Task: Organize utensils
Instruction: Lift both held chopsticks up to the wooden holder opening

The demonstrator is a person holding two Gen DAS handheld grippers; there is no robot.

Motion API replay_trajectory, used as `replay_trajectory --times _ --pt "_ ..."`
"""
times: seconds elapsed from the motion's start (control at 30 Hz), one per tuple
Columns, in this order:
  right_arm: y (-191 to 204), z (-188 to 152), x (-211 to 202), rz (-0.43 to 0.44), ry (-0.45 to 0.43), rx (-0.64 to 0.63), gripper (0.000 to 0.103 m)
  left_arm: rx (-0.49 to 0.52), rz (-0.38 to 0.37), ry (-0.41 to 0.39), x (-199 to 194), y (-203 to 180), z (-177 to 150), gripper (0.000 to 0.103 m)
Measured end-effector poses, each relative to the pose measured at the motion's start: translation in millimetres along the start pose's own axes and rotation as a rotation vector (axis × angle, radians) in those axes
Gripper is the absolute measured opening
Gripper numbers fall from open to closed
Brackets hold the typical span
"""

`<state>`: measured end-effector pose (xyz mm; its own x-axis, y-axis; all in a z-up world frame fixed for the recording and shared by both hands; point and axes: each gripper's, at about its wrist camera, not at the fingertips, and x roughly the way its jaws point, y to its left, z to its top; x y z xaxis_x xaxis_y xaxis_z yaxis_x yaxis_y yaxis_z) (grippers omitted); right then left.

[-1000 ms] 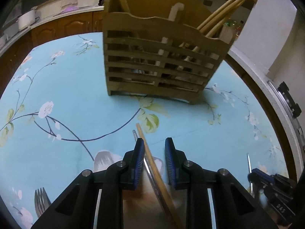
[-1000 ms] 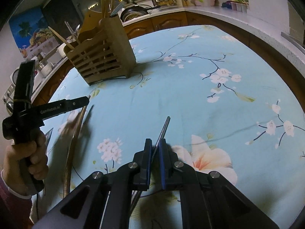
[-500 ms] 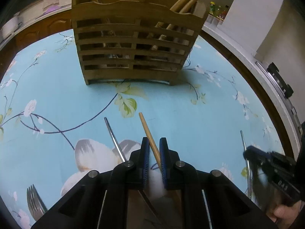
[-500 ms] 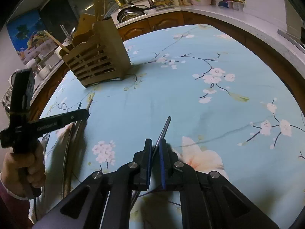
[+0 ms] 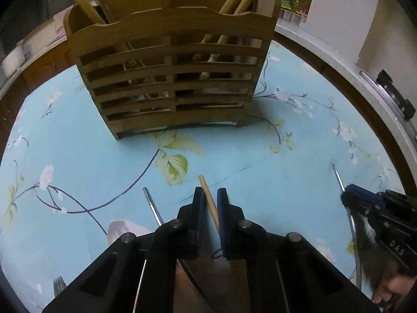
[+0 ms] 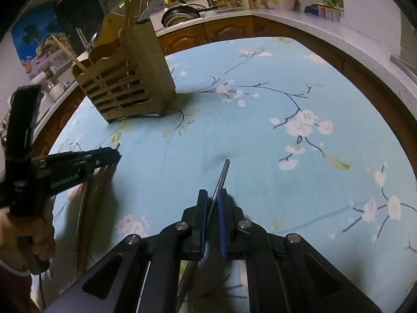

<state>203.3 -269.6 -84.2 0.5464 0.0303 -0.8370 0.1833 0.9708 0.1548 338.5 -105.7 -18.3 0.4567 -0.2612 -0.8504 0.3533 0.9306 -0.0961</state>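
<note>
Your left hand-held gripper (image 5: 208,195) is clamped on a wooden utensil handle (image 5: 208,198) whose tip pokes out just past the blue pads, pointing toward the wooden utensil holder (image 5: 169,78) standing ahead on the table (image 5: 260,172). Your right hand-held gripper (image 6: 212,198) is clamped on a thin metal utensil handle (image 6: 222,174), well apart from the holder.

Light blue tablecloth (image 6: 260,156) printed with white blossoms and dark branches covers the table. At the far left stands a slatted wooden utensil holder (image 5: 169,78) (image 6: 127,86). Near left, a fork (image 5: 58,285) lies flat, tines just showing at the edge.
</note>
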Motion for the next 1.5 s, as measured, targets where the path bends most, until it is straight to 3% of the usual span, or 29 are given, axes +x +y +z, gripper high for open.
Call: replay_trajectory --times 0.23,0.6,0.83,1.1,1.5 --pt "6.7 -1.0 -13.9 0.037 0.0 -0.021 0.005 -0.061 -0.046 -0.037 -34.7 11.0 -19.0 0.003" --pt "37.6 12.2 -98.7 0.173 -0.178 -0.033 0.004 -0.16 -0.151 -0.261 -155.8 32.7 -55.0 0.003" --pt "57.2 24.8 -146.1 0.209 -0.293 -0.068 0.004 -0.193 -0.197 -0.369 -222.8 57.3 -82.8 0.003" --pt "70.7 35.2 -168.1 0.214 -0.355 -0.098 0.003 -0.188 -0.21 -0.44 -255.7 61.4 -98.0 0.003" --pt "74.9 42.6 -170.9 0.215 -0.372 -0.107 0.003 -0.21 -0.187 -0.515 -268.6 71.0 -95.4 0.003"
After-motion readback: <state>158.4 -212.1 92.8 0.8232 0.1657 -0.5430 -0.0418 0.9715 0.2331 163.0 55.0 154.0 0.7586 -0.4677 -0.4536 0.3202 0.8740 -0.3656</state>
